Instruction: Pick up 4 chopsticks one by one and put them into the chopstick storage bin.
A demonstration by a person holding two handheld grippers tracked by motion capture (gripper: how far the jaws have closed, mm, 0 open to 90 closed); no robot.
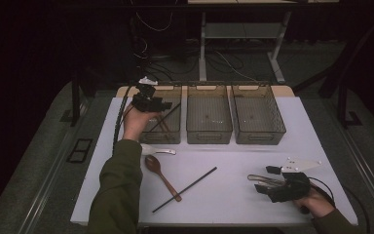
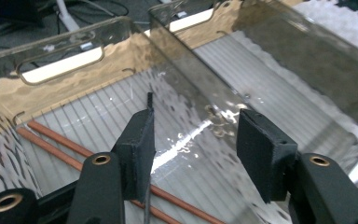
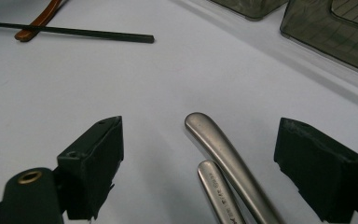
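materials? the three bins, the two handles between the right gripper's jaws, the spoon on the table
Bins: likely smoked clear plastic; glossy walls, and the ribbed floor shows through.
Two handles: brushed metal, probably stainless steel; grey satin sheen, stamped lettering on one.
Spoon: looks like wood; matte reddish-brown, though coloured plastic can't be ruled out.

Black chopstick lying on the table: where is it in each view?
High view: black chopstick lies diagonally at mid-table, near the front edge.
Right gripper view: black chopstick runs across the top left.
Left gripper view: faces into the left bin.
Shared landmark: wooden spoon, its handle end meeting the chopstick.
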